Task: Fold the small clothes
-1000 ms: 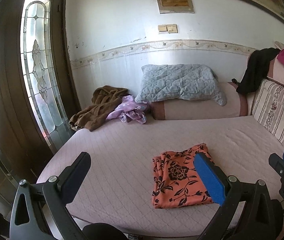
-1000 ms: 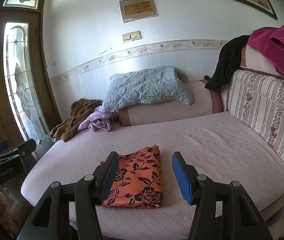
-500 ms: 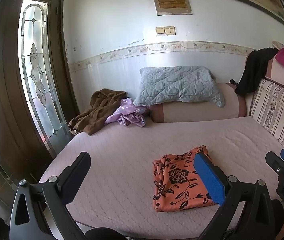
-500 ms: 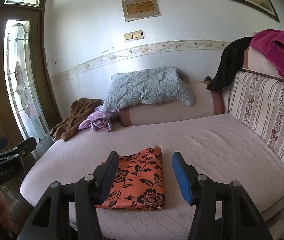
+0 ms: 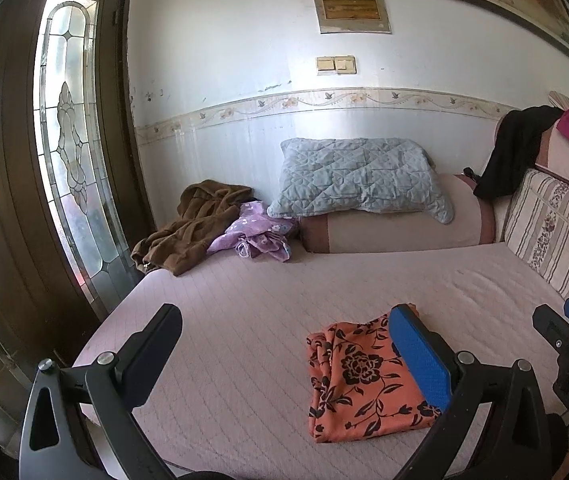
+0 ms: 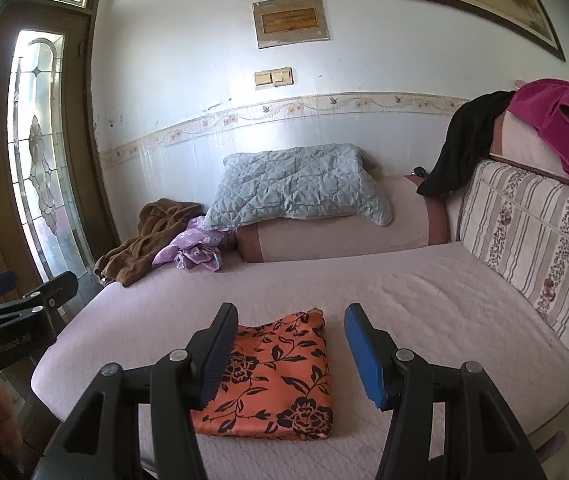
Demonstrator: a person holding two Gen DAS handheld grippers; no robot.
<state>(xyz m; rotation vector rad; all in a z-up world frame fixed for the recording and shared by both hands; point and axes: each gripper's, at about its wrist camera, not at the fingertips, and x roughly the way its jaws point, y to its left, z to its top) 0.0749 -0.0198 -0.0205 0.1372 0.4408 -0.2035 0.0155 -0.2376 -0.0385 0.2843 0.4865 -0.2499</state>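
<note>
While two tongs gape: one folded orange cloth [image 6: 280, 376].

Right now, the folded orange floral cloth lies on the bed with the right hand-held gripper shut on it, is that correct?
Not quite: the right hand-held gripper is open, holding nothing. The right wrist view shows the cloth lying folded on the bed beyond its spread fingers.

Both tools are black plastic clamps with triangular cut-outs in their arms and round silver screw heads at the joints. The left gripper [image 5: 286, 344] has a plain black finger on one side and a finger faced with a bright blue pad [image 5: 418, 356] on the other. The right gripper [image 6: 290, 350] has a ridged dark pad facing a blue one, and white lettering on its body.
</note>
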